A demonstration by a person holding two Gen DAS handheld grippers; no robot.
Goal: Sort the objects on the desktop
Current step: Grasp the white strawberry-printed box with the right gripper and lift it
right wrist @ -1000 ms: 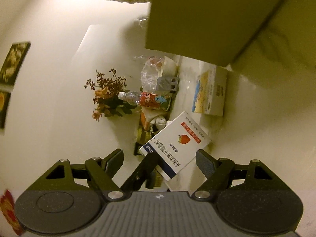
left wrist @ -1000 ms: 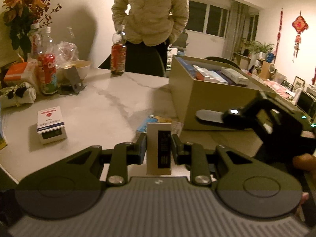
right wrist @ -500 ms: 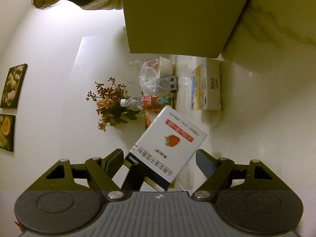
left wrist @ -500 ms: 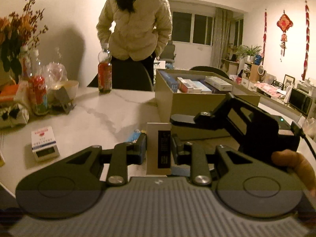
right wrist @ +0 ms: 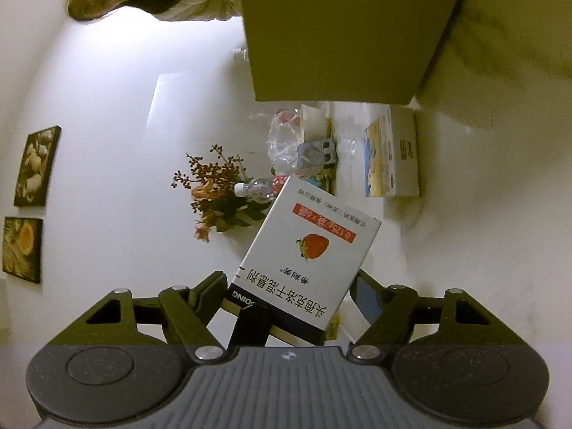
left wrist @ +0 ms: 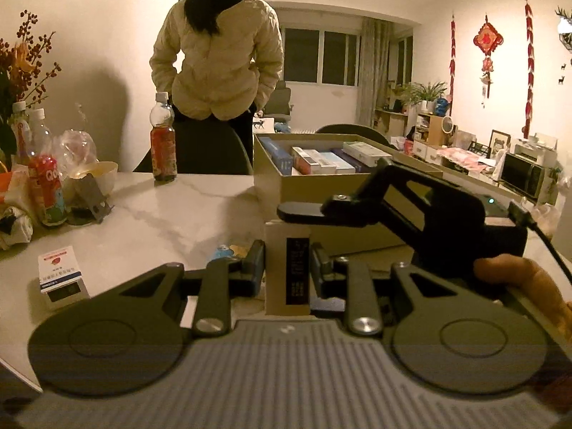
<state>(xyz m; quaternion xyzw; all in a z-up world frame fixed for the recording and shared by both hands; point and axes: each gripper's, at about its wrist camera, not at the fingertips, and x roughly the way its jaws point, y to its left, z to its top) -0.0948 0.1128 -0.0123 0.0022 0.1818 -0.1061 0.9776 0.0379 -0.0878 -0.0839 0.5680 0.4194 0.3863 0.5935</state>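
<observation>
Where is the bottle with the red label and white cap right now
In the left wrist view, the bottle stands upright at the table's far edge, left of the open cardboard box and directly before the person in the cream jacket.

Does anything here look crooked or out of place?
Yes: the white strawberry box sits askew between the right gripper, whose jaws are closing, with one corner sticking out. The left gripper holds its narrow box squarely.

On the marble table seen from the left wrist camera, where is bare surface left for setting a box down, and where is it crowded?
Bare marble runs between the red-label bottle, the cardboard box and the small strawberry box. The left edge is crowded: bottles, a bowl, bags and flowers. Right of centre, the cardboard box and the right claw take the space.
</observation>
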